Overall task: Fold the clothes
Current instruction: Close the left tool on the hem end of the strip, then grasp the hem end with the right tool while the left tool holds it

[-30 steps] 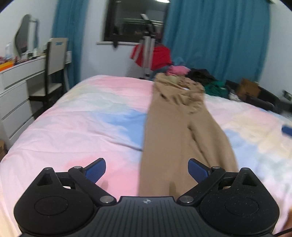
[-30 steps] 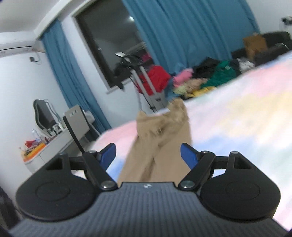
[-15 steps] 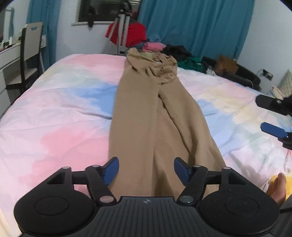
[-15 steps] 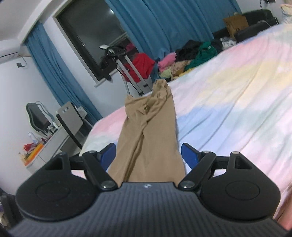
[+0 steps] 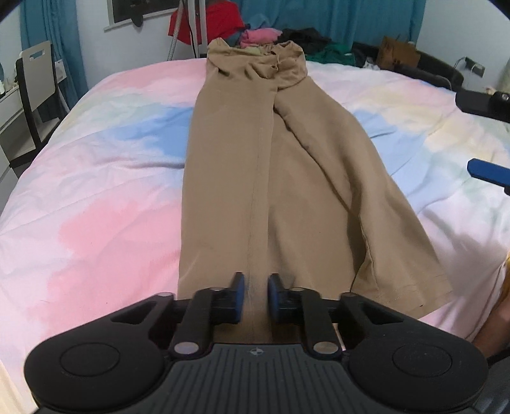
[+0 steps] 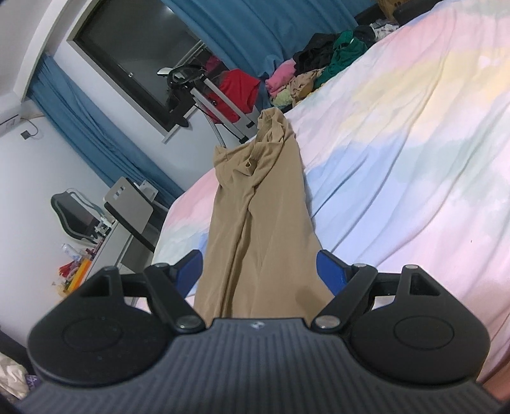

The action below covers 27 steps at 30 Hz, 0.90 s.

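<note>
Tan trousers [image 5: 271, 165] lie lengthwise on the pastel bedspread [image 5: 95, 191], waistband far, leg hems near. My left gripper [image 5: 256, 294] sits over the left leg's hem, its blue pads nearly closed with a narrow strip of trouser fabric between them. My right gripper [image 6: 259, 269] is open, its pads spread wide on either side of the trousers [image 6: 258, 203] near the hem. One of its fingers [image 5: 487, 172] shows at the right edge of the left wrist view, above the bedspread.
A heap of clothes [image 6: 318, 70] lies past the bed's far edge under blue curtains [image 6: 255, 25]. A stand with a red garment [image 5: 204, 25] is by the window. A chair [image 5: 35, 82] and white dresser stand left of the bed.
My left gripper moved down to the trouser hem and its jaws closed from wide open to nearly shut. My right gripper came closer to the trousers and stayed open.
</note>
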Each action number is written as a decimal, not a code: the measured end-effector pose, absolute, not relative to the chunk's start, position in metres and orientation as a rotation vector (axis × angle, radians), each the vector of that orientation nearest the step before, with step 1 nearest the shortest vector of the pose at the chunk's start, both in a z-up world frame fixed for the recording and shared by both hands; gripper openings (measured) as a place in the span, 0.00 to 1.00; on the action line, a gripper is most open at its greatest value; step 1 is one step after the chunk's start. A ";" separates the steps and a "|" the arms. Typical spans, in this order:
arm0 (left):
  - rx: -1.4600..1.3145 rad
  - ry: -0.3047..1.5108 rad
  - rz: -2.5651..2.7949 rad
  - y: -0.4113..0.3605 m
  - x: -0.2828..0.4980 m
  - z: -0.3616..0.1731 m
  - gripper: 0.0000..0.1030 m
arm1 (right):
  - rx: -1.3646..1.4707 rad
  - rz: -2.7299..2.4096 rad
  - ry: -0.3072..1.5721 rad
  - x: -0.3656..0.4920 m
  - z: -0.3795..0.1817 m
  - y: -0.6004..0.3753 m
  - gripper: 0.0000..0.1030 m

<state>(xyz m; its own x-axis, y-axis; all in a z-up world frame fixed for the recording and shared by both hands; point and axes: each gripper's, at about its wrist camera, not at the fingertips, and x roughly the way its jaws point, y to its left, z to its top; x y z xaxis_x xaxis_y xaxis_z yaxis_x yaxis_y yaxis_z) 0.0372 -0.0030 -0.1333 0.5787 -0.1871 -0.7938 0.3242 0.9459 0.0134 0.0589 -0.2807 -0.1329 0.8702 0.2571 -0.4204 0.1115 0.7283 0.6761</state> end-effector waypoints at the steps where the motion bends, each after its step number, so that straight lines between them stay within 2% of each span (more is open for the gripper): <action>1: 0.159 0.902 -0.301 -0.002 0.037 -0.133 0.06 | 0.763 0.083 0.524 0.059 -0.134 -0.281 0.79; 14: 0.006 0.690 -0.374 0.020 0.011 -0.076 0.05 | 0.794 0.043 0.639 0.068 -0.152 -0.286 0.79; 18: 0.126 0.647 -0.411 0.003 0.007 -0.062 0.03 | 0.826 0.018 0.682 0.072 -0.163 -0.290 0.79; 27: 0.346 0.671 -0.432 -0.005 0.002 -0.068 0.01 | 0.834 0.030 0.714 0.076 -0.169 -0.291 0.79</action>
